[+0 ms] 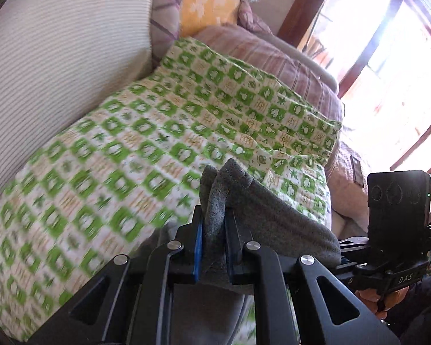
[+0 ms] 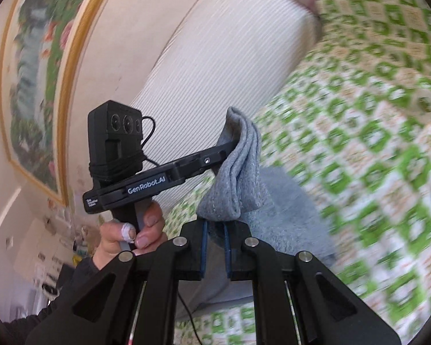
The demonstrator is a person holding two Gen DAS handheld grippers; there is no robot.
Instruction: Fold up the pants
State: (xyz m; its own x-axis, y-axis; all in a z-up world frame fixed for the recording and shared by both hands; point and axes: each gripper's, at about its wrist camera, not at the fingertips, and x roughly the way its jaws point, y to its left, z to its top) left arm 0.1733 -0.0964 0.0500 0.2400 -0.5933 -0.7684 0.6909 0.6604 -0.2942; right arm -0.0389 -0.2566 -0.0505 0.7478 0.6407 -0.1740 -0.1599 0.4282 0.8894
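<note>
The grey pants (image 1: 261, 215) are lifted above a bed with a green-and-white patterned cover (image 1: 123, 149). My left gripper (image 1: 214, 218) is shut on a bunched edge of the pants, which drapes to the right toward my right gripper. In the right wrist view my right gripper (image 2: 214, 230) is shut on another bunched edge of the pants (image 2: 238, 178); my left gripper (image 2: 227, 146) holds the same fabric just beyond it. The rest of the pants hangs down onto the cover (image 2: 359, 132).
A striped white cushion (image 1: 48, 57) backs the bed on the left. Pink and yellow pillows (image 1: 209, 8) lie at the far end. A bright window (image 1: 388, 57) is at the right. A framed picture (image 2: 40, 66) hangs on the wall.
</note>
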